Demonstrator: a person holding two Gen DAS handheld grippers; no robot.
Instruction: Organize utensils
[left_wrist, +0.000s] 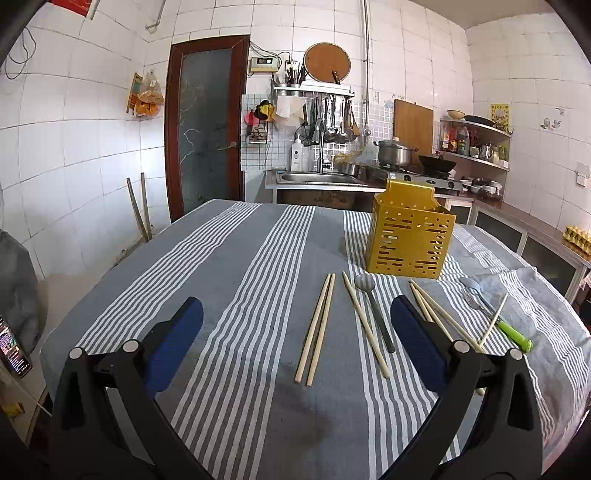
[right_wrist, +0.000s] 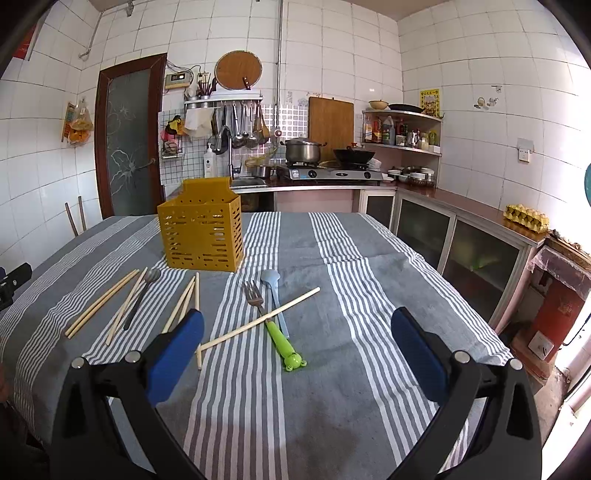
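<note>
Ahead of both wide-apart grippers, chopsticks and fork, untouched.

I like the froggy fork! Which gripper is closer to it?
Right. The green-handled fork lies just ahead between the right gripper's open fingers; it sits off beyond the left gripper's right finger.

A matt woven cloth with grey and white stripes covers the tabletop, bearing pale bare-wood chopsticks, a perforated yellow holder of smooth, slightly glossy finish, a metal fork with a shiny green plastic handle, and a matt pale-blue plastic spoon.
</note>
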